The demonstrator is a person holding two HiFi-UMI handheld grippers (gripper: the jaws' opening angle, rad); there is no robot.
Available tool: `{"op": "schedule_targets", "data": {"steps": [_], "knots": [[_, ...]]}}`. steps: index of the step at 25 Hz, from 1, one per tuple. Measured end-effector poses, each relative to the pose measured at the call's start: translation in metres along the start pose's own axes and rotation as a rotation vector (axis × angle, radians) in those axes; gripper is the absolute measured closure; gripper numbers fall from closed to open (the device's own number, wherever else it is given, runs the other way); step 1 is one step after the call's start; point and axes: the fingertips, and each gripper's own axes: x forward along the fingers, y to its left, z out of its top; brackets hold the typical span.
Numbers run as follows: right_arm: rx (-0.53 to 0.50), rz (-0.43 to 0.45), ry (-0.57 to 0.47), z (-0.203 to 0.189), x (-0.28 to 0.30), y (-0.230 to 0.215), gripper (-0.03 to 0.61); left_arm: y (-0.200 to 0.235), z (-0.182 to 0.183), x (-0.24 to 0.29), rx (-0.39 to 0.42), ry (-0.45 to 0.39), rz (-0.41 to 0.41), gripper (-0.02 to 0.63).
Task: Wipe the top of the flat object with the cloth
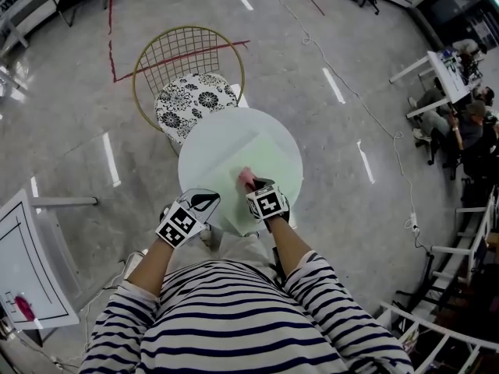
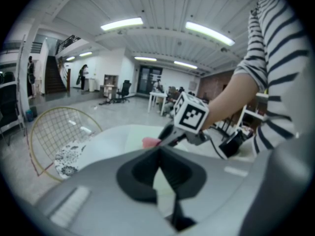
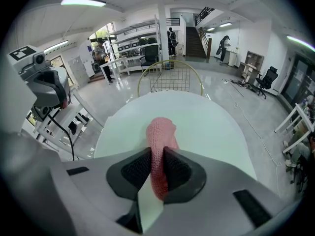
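Tabletop (image 3: pixel 211 127); cloth (image 3: pixel 161 131) lengthwise along right gripper (image 3: pixel 156 151)

1. A round white table (image 1: pixel 204 150) stands on a glossy grey floor (image 1: pixel 78 92).
2. A flat pale green sheet (image 1: pixel 273 158) lies on the tabletop and covers its right part.
3. A pink cloth (image 1: pixel 246 178) rests near the sheet's left edge, towards the person.
4. A wire chair (image 1: pixel 187 53) stands on the floor just behind the table.

Before me, a gold wire chair (image 1: pixel 187 53) with a floral cushion (image 1: pixel 195 104) stands on grey floor (image 1: pixel 70 146) marked with red tape (image 1: pixel 111 37); people (image 1: pixel 468 127) sit at right.
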Motion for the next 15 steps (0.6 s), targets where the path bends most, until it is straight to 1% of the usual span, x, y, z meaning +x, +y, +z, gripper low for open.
{"op": "schedule_targets", "data": {"steps": [9, 15], "knots": [[-0.011, 0.023, 0.003, -0.002, 0.0, 0.017, 0.531, 0.0, 0.001, -0.003, -0.001, -0.005, 0.003, 0.607], [-0.039, 0.043, 0.015, -0.005, -0.001, 0.031, 0.531, -0.004, 0.003, -0.004, 0.001, -0.013, 0.003, 0.607]]}}
